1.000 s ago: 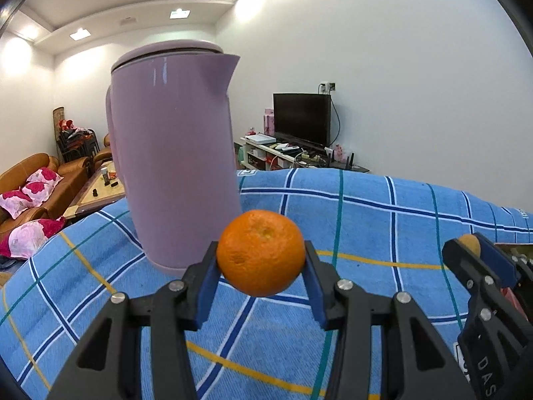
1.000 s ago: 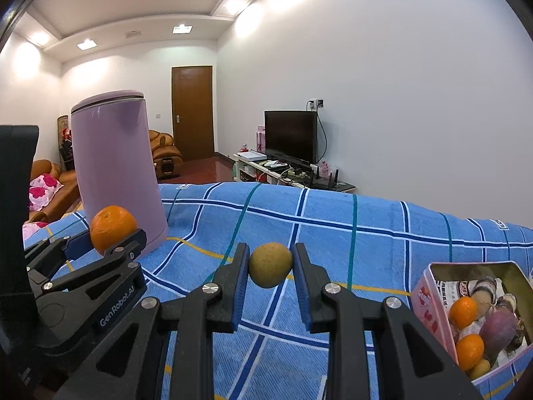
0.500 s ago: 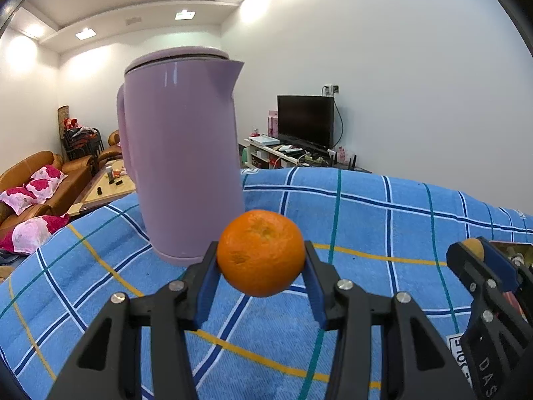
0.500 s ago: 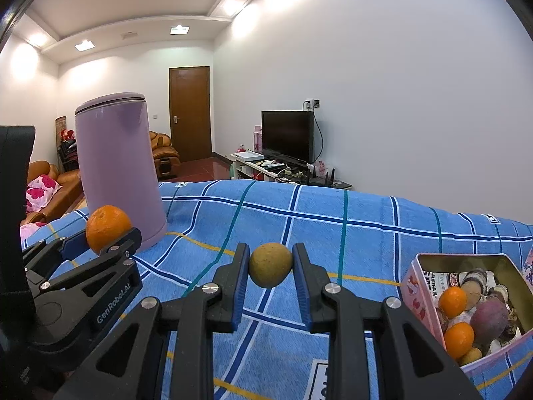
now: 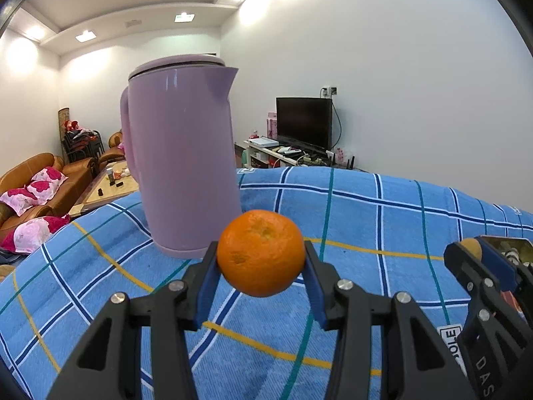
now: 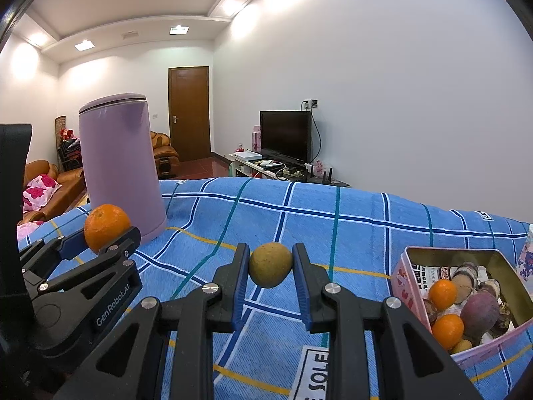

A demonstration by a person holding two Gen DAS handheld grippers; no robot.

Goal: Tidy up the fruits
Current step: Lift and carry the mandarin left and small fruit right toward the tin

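left tongs clamped on orange, held over blue checked cloth, kettle at 11 o'clock | right tongs clamped on small yellow-green fruit | fruit tin at 3 o'clock

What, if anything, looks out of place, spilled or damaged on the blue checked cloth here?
Only the tall lilac plastic kettle seems unrelated to sorting fruit; it stands upright on the blue checked cloth. The pink tin box holds its fruit neatly. Nothing looks spilled or damaged.
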